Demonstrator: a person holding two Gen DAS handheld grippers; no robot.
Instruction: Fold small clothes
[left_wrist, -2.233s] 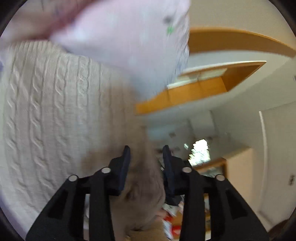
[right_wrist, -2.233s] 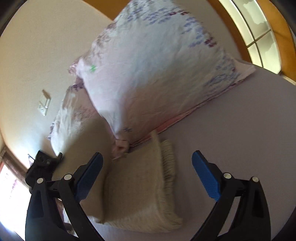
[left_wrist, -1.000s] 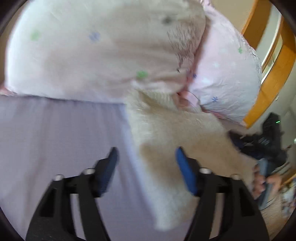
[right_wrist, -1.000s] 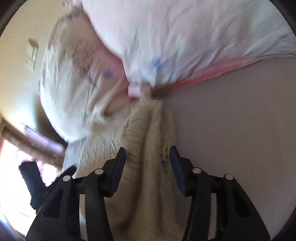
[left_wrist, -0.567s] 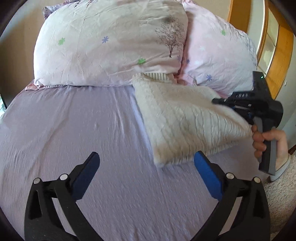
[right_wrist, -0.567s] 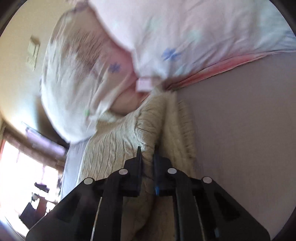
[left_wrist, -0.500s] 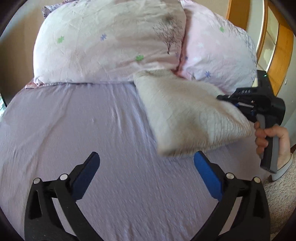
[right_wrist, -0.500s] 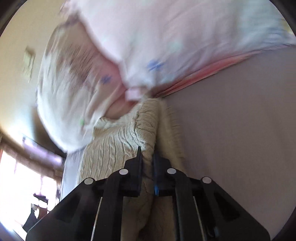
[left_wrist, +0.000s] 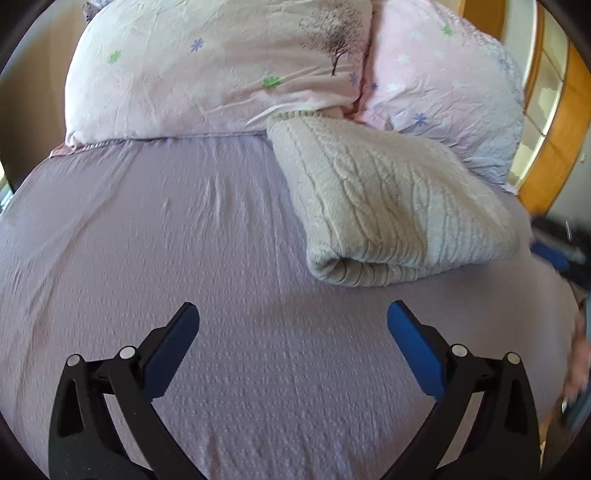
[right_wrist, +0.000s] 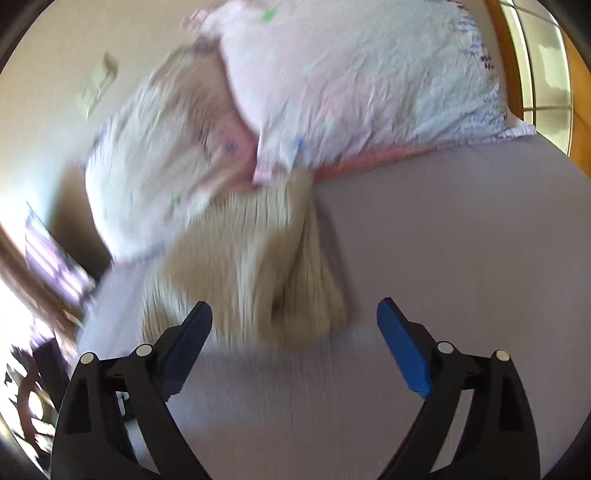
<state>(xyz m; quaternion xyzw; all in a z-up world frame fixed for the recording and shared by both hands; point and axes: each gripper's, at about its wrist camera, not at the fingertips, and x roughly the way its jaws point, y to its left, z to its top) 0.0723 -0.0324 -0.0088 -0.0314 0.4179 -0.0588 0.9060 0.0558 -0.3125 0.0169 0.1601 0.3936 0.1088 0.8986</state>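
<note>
The folded sweater lies by the pillows at the bed's head — soft, thick, floppy. Grab its rolled edge. Both hand-held grippers — left, right — are wide apart, empty.

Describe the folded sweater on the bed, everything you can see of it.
The sweater is cream cable knit, thick and soft-looking, folded into a plump bundle with a rolled fold facing the left camera. It lies on the lilac sheet, its far end tucked against the two pink pillows. Neither gripper touches it; both stand open, short of it.
</note>
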